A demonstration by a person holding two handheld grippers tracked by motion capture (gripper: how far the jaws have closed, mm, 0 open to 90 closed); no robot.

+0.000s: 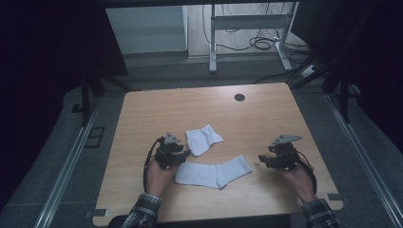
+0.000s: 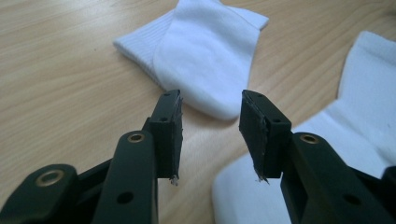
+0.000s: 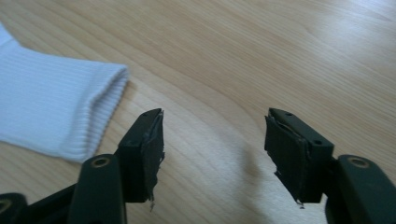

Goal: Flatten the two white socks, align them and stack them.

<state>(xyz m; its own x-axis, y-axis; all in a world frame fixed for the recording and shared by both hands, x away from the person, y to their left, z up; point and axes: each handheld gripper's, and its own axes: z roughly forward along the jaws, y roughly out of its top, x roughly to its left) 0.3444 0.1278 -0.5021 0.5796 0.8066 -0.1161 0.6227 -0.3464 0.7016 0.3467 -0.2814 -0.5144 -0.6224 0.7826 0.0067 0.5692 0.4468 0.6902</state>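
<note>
Your left gripper holds its black rubber-padded jaws partly open with nothing between them, just left of the flat white ribbed cotton sock laid lengthwise on the pale wood-grain table. Beyond that long sock, close by, lies a folded white sock. Your right gripper, off the long sock's ribbed cuff, has its jaws apart and empty.

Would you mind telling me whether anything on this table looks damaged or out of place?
The black pads on the left gripper and right gripper look frayed along their edges. The two white socks lie unmatched: the folded sock is doubled over, the flat sock stretched out.
</note>
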